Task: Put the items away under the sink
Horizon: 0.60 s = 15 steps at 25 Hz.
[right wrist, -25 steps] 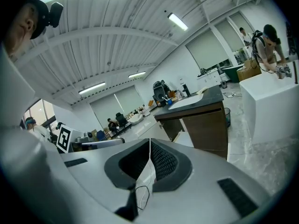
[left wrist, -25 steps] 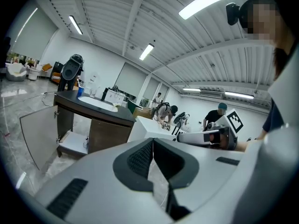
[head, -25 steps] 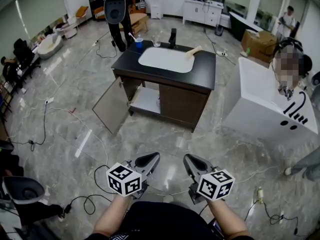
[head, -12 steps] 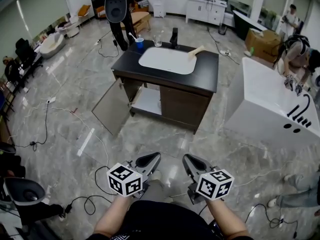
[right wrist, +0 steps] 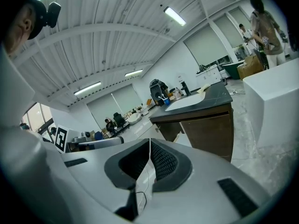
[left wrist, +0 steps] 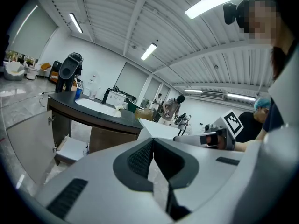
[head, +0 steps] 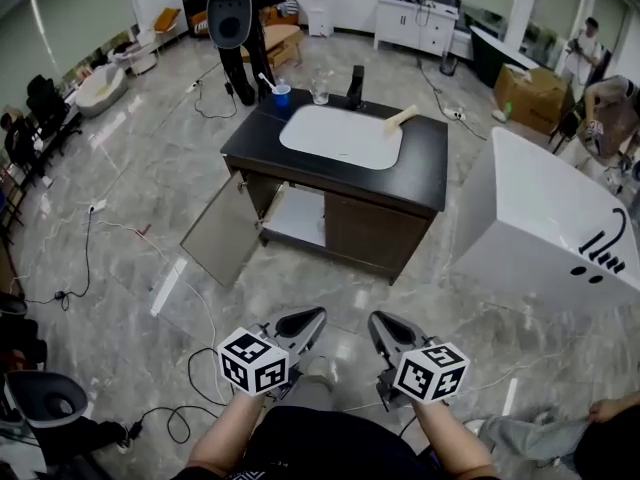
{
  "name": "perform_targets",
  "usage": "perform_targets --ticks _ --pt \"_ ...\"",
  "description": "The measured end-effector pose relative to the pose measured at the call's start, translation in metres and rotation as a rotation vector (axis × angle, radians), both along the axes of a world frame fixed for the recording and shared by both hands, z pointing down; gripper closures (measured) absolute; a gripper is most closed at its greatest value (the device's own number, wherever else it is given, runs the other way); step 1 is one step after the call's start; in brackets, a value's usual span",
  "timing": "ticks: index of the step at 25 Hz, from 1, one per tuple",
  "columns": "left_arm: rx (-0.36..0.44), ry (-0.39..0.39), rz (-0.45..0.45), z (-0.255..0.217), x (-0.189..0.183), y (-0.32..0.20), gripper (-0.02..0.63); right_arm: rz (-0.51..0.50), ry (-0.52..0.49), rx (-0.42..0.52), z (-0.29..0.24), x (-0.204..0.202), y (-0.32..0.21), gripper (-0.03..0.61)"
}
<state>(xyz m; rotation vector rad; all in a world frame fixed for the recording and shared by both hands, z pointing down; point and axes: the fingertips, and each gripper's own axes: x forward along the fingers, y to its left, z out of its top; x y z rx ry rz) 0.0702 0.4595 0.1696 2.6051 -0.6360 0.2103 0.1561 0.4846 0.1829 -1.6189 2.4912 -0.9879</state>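
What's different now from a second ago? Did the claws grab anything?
The person holding the claws walked toward the sink cabinet, so it looks a bit nearer. Nothing was grabbed or let go. The left claw and right claw stay shut and empty, the cabinet door stays open, and the blue cup is still on top.

My left claw (head: pixel 316 314) and right claw (head: pixel 374 319) are grey and black, each topped in black-and-white squares. The cabinet (head: pixel 365 236) is dark brown under a black top (head: pixel 425 168) with a white basin (head: pixel 340 136). The cup (head: pixel 282 96) is blue and the floor (head: pixel 130 258) is grey marble.
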Motion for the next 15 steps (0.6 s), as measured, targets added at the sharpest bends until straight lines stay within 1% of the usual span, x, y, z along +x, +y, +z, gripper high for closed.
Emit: perform_targets --ticks 8,15 --pt "-0.019 -0.013 0.016 0.003 -0.012 -0.07 0.604 -0.004 0.011 -0.016 0.0 -0.015 -0.069 0.541" --pt "-0.024 -0.021 0.039 0.011 -0.023 -0.113 0.604 0.002 0.02 -0.037 0.008 -0.026 -0.116 0.541"
